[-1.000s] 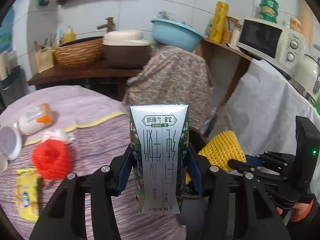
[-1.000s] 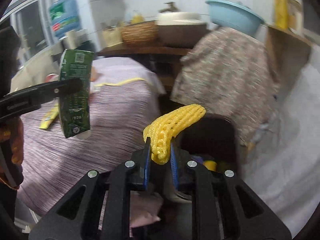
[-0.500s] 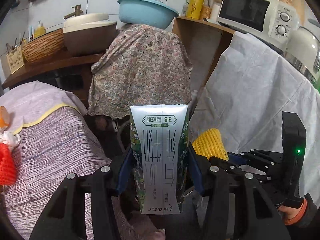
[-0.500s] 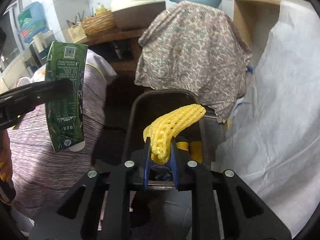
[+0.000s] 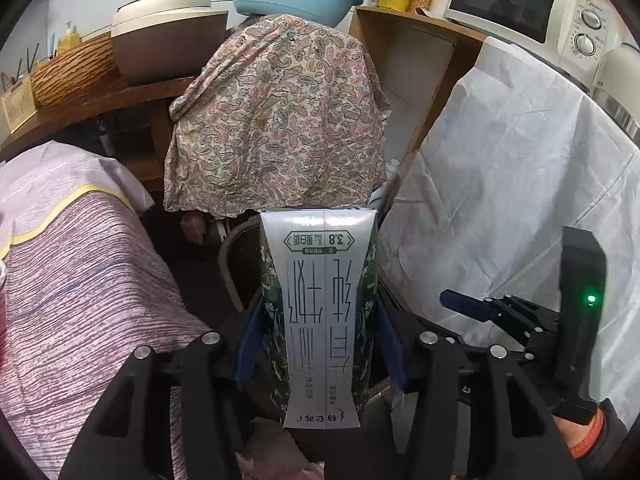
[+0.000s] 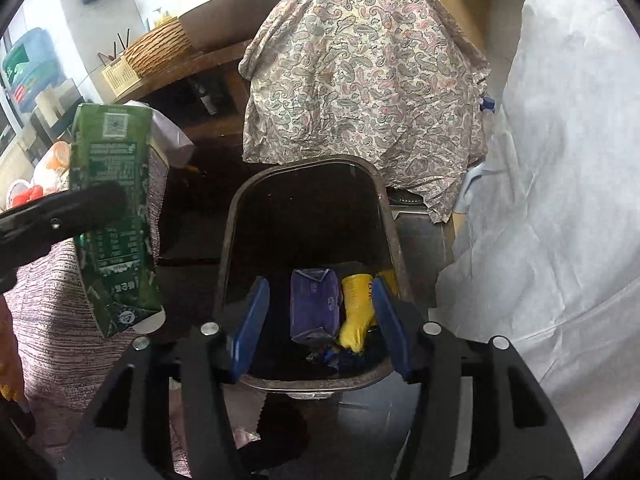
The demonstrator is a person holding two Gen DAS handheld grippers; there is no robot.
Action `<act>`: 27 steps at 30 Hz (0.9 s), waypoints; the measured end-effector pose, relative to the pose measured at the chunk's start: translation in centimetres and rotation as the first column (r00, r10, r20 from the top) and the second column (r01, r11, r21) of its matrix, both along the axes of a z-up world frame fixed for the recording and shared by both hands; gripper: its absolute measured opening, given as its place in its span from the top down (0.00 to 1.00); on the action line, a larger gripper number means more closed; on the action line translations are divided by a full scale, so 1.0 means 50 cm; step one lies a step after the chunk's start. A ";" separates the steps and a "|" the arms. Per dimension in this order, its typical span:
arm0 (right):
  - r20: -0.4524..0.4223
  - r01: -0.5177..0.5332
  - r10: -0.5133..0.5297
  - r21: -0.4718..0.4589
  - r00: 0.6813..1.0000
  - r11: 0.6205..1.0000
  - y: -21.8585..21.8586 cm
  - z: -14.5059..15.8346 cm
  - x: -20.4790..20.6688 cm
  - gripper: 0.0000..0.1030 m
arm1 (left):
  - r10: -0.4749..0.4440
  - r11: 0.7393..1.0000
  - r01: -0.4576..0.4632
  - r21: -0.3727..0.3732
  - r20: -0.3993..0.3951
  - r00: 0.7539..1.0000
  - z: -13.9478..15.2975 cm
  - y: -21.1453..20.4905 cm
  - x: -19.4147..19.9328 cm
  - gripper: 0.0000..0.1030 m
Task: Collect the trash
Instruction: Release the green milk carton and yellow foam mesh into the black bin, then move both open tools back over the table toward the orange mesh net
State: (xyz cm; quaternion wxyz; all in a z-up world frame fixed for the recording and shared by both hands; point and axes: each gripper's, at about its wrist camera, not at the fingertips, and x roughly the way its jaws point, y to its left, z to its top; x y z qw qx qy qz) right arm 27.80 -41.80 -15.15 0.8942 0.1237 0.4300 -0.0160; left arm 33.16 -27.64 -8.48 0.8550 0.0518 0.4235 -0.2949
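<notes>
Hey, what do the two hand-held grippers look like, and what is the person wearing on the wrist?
Both hand-held grippers, left and right, are matte black frames with silver bolts and blue finger pads. The right one carries a green indicator light. An orange cuff shows at its wrist.

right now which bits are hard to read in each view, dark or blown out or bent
Right wrist view: the trash bin interior is deeply shadowed and the white sheet is nearly blown out. Left wrist view: the milk carton is sharp, and fisheye bends the microwave at the rim.

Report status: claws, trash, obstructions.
Right claw just opened, empty, over the trash bin. Left claw shut on milk carton. Yellow foam net no longer held. Bin mouth unobstructed.
</notes>
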 end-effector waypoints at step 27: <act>-0.003 0.086 -0.086 -0.044 0.996 0.995 -0.081 0.010 -0.091 0.44 | -0.030 0.995 0.030 0.093 -0.007 1.000 -0.076 -0.108 0.035 0.18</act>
